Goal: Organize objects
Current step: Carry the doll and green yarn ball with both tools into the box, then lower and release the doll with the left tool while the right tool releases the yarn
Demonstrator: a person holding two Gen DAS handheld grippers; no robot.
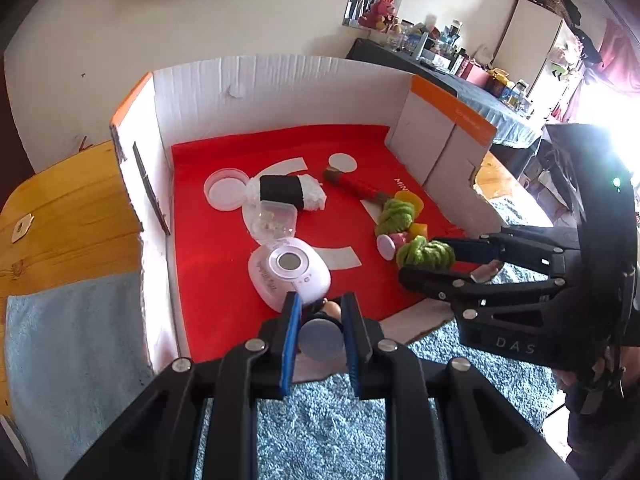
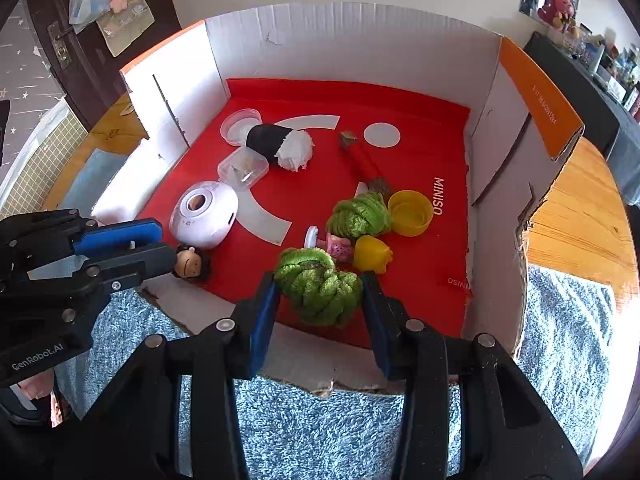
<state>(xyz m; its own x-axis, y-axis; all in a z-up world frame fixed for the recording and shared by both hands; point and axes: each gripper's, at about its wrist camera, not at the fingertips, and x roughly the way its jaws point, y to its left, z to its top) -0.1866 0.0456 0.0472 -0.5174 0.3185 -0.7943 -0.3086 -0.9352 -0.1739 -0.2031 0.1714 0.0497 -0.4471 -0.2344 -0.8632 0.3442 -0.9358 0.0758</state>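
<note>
An open white cardboard box (image 2: 352, 36) lined with a red bag (image 2: 312, 92) lies in front of both grippers. My left gripper (image 1: 320, 304) is shut on a small doll figurine (image 1: 322, 340) over the box's near left edge. In the right wrist view the doll's dark-haired head (image 2: 188, 266) sticks out past the left gripper (image 2: 166, 246). My right gripper (image 2: 320, 280) is shut on a green yarn knot (image 2: 318, 292) just above the red lining at the near edge. The left wrist view shows the right gripper (image 1: 420, 260) and knot (image 1: 426, 254) at the right.
On the lining lie a pale round device (image 2: 204, 214), a clear tub (image 2: 242, 168) and lid (image 2: 240, 122), a black-and-white yarn roll (image 2: 280, 146), a red brush (image 2: 362, 164), a second green knot (image 2: 360, 214), a yellow cup (image 2: 410, 212) and yellow toy (image 2: 372, 256). Blue shaggy cloth (image 2: 320, 432) covers the wooden table (image 2: 580, 208).
</note>
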